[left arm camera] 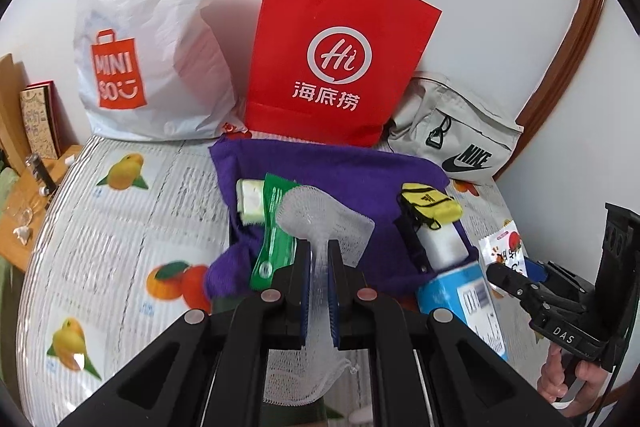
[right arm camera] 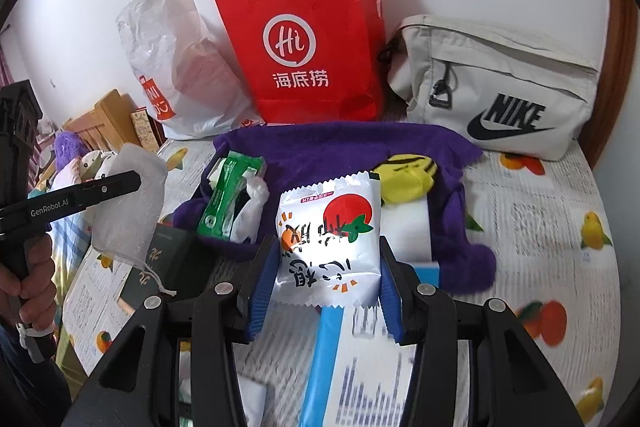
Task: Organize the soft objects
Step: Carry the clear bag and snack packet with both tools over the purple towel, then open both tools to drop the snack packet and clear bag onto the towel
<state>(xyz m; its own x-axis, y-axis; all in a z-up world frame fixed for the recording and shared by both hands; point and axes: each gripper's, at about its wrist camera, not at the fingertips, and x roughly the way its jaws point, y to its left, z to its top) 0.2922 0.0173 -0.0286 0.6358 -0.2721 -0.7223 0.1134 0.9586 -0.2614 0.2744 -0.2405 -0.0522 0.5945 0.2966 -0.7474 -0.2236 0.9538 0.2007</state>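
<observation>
My left gripper [left arm camera: 319, 259] is shut on a white mesh drawstring pouch [left arm camera: 320, 219], held above the table; the pouch also shows in the right wrist view [right arm camera: 132, 203]. My right gripper [right arm camera: 324, 267] is shut on a white snack packet [right arm camera: 330, 239] with a red fruit print, also in the left wrist view [left arm camera: 504, 247]. A purple cloth [left arm camera: 332, 167] lies under a green packet [left arm camera: 272, 231], a yellow pouch [left arm camera: 432, 205] and a white block [left arm camera: 442, 247].
A red paper bag [left arm camera: 340, 55], a white Miniso plastic bag [left arm camera: 152, 39] and a beige Nike pouch [left arm camera: 460, 139] stand against the back wall. A blue and white box [left arm camera: 468, 303] lies near the cloth. The fruit-print table cover [left arm camera: 120, 227] drops off at the left edge.
</observation>
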